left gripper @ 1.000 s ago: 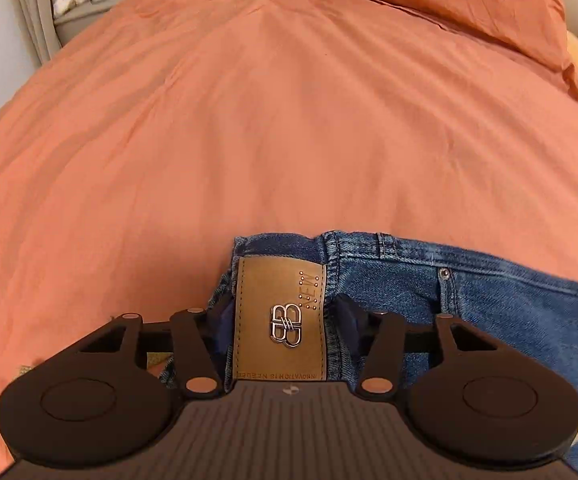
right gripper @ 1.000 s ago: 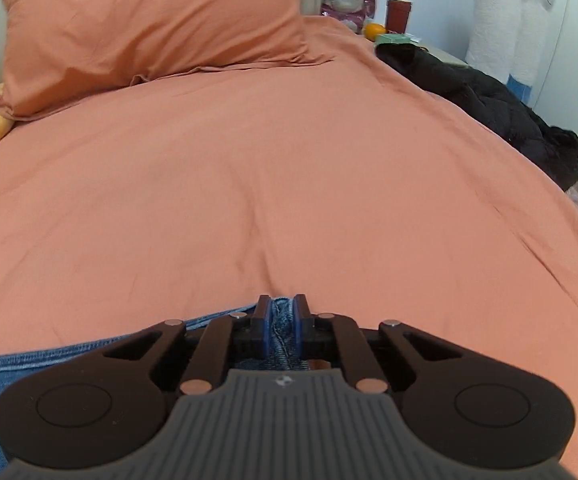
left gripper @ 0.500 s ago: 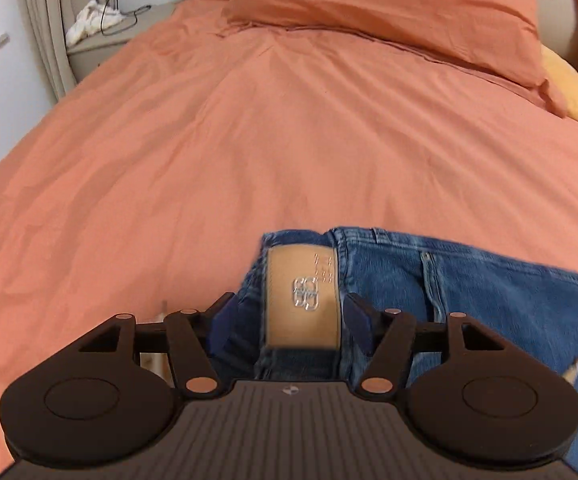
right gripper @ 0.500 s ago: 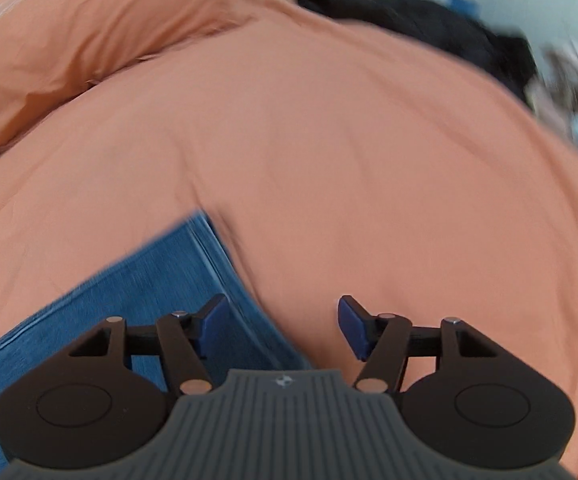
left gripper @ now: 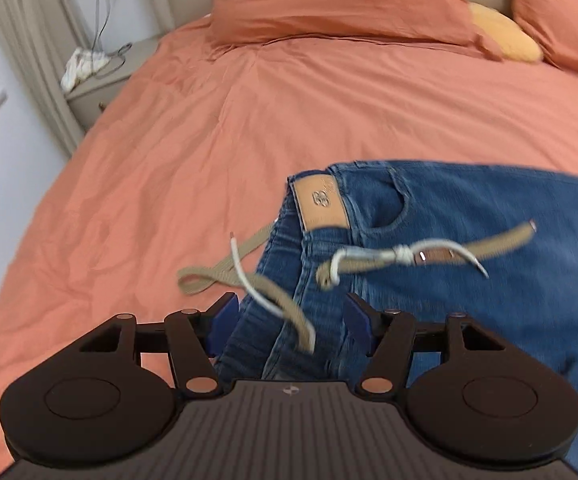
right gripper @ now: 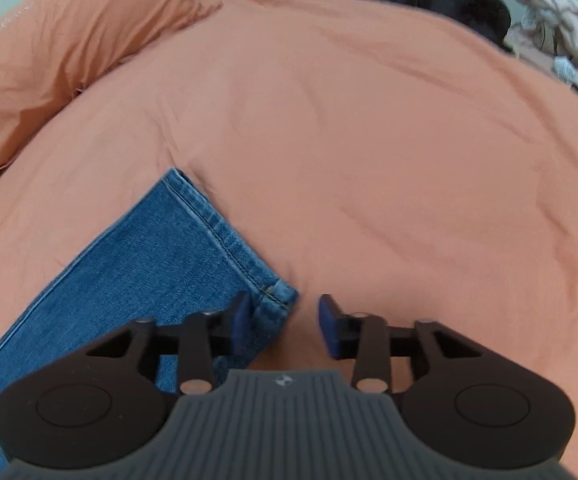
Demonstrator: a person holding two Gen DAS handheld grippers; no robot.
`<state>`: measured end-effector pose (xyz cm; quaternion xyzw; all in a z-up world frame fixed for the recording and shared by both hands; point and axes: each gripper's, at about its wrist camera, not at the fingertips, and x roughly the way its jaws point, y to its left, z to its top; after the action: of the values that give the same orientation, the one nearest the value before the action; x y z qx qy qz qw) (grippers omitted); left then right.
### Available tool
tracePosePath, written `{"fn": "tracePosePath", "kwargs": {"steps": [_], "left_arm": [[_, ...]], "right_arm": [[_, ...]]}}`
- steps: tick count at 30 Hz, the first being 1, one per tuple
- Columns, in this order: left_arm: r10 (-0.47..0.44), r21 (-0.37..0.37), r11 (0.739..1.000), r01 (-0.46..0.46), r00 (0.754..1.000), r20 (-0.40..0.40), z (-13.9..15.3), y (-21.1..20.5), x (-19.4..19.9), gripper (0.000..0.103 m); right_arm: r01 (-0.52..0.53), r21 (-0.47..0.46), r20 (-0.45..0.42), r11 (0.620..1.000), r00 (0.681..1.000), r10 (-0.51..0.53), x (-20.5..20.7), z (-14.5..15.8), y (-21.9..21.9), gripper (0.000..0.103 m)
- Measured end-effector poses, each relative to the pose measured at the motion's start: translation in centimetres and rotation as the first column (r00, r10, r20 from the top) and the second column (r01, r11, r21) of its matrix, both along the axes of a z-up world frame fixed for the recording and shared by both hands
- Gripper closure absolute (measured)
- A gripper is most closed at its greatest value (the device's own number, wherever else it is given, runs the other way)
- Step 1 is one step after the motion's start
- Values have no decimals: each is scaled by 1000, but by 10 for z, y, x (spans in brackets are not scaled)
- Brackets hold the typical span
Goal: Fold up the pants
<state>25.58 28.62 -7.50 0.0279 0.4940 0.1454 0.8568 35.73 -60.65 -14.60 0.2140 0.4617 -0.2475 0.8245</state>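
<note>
Left wrist view: left gripper point(left gripper: 289, 322) hanging wide apart, gripping nothing, over the blue denim pants point(left gripper: 469, 248) lying on the orange cotton bed cover point(left gripper: 169, 152); tan woven belt point(left gripper: 225, 276) trailing off the waistband.

Right wrist view: right gripper point(right gripper: 283, 326) just narrowing, jaws apart, empty, poised over the stitched hem corner point(right gripper: 277, 294); open cover beyond.

One pair of jeans point(left gripper: 469, 240), one belt point(left gripper: 369, 264), two orange pillows point(left gripper: 337, 0), one yellow cushion point(left gripper: 501, 36), two grippers point(left gripper: 289, 316).

Right claw point(right gripper: 283, 322) jaws apart, just been closing, over jeans leg hem point(right gripper: 225, 236) corner; hem flat on orange bed cover point(right gripper: 369, 140).
</note>
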Motion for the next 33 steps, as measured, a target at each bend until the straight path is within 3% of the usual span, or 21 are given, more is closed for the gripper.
{"fn": "tracePosePath", "kwargs": {"steps": [4,8,11,15,18,21,23,25,29,31,33], "left_arm": [[-114,39,993,114,993,-11,13,-14,-25,32],[-279,85,955,285,958,-72,19,-34,-48,32],[-404,130,897,423,902,-150,14,-52,-68,32],[-522,128,809,573,802,-291,-4,-66,-92,33],[-563,144,744,653,728,-392,-26,-71,-107,33],[-574,197,658,727,654,-493,-51,-74,-118,33],[-570,226,605,763,614,-545,-67,-74,-123,33],[-574,249,553,795,580,-578,-80,-74,-125,33],[-586,262,482,836,530,-613,-105,-79,-128,33],[-589,251,458,853,503,-633,-116,-82,-128,33],[-594,237,453,859,489,-639,-128,-84,-128,33]], "right_arm": [[-103,-23,1,994,995,103,-25,30,15,67],[-207,-38,-16,978,978,207,-69,64,24,67],[-308,-69,-54,949,951,305,-112,87,33,68],[-427,-120,-126,896,902,412,-166,107,47,68],[-514,-152,-194,844,853,484,-204,114,59,68],[-588,-178,-250,789,803,542,-240,119,71,68],[-614,-165,-254,772,783,568,-260,122,73,68],[-635,-163,-269,755,765,585,-278,122,75,68],[-651,-177,-306,738,749,587,-307,115,72,67],[-660,-178,-317,729,740,593,-318,109,71,67],[-692,-186,-335,697,712,617,-329,102,76,67]]}}
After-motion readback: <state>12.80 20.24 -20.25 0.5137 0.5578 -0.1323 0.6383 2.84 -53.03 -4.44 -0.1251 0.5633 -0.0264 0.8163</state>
